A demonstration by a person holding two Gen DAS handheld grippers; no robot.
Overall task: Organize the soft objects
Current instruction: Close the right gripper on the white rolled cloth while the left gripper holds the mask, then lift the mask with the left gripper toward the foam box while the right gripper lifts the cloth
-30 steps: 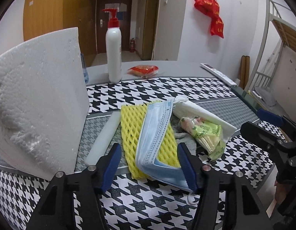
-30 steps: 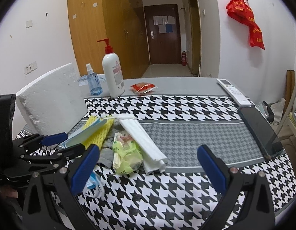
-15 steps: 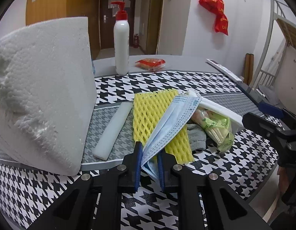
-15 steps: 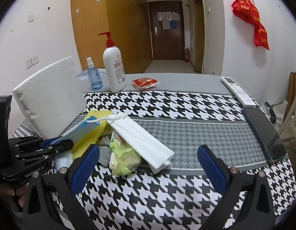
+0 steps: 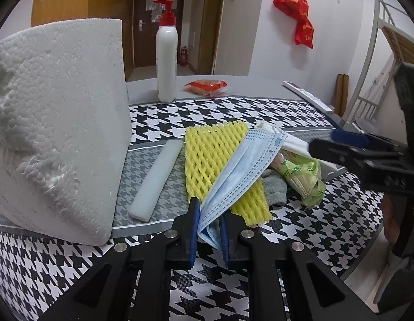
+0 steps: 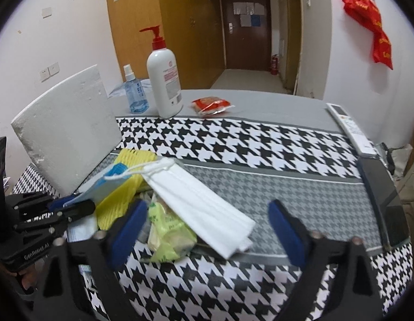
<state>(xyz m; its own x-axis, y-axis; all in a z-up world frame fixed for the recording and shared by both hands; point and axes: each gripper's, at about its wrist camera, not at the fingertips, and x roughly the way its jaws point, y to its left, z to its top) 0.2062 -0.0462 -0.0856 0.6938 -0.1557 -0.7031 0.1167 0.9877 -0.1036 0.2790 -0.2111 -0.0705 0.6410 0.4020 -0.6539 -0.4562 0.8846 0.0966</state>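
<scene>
Blue face mask (image 5: 241, 168): near edge of the tabletop (image 5: 233, 107), draped over the yellow foam net (image 5: 207, 155); its lower end is pinched between the pads of the left gripper (image 5: 209, 230). A second ago those jaws stood wide around it.

White face mask (image 6: 201, 200): lies between the wide jaws of the right gripper (image 6: 207, 230), untouched; these jaws have just been narrowing. Green packet (image 6: 166, 235) beside it.
</scene>
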